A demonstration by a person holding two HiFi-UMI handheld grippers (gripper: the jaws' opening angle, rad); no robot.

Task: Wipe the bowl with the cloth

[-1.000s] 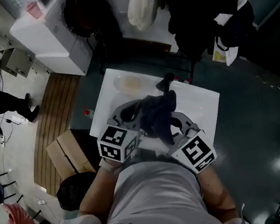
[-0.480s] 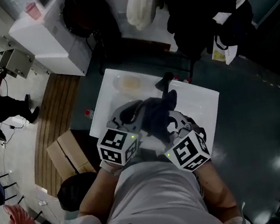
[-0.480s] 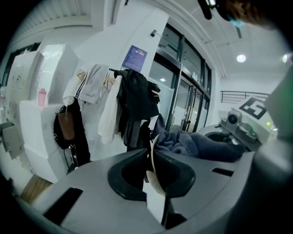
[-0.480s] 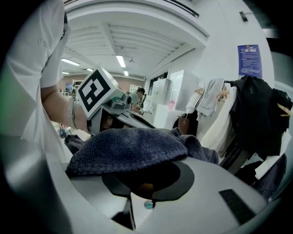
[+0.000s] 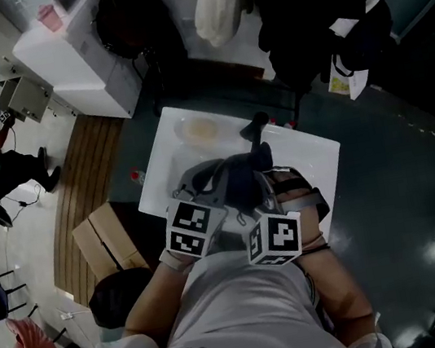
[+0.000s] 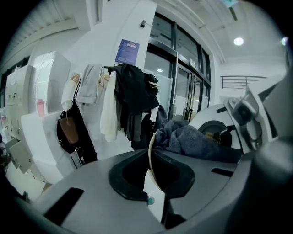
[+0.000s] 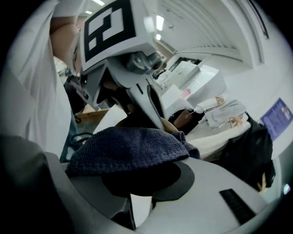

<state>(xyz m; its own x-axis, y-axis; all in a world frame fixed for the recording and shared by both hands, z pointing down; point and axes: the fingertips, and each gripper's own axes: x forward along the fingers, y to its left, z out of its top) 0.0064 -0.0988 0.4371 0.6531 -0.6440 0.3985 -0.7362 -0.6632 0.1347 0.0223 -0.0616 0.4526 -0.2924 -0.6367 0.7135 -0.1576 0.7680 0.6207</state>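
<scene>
White table (image 5: 319, 162) under hanging coats (image 6: 132, 98), blue wall notice (image 6: 127, 51) unreadable, left gripper (image 6: 153, 180) clamped on bowl (image 6: 149, 151) rim, right gripper (image 7: 137, 196) pinching dark cloth (image 7: 128, 148).

Right hand-held gripper (image 5: 276, 188) with cloth (image 5: 241, 177) twisted, swung inward, now just beside left hand-held gripper (image 5: 202, 190)

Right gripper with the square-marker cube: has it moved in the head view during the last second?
Yes. The right gripper moved left, away from the right edge of the white rectangular table and closer to the left gripper.
</scene>
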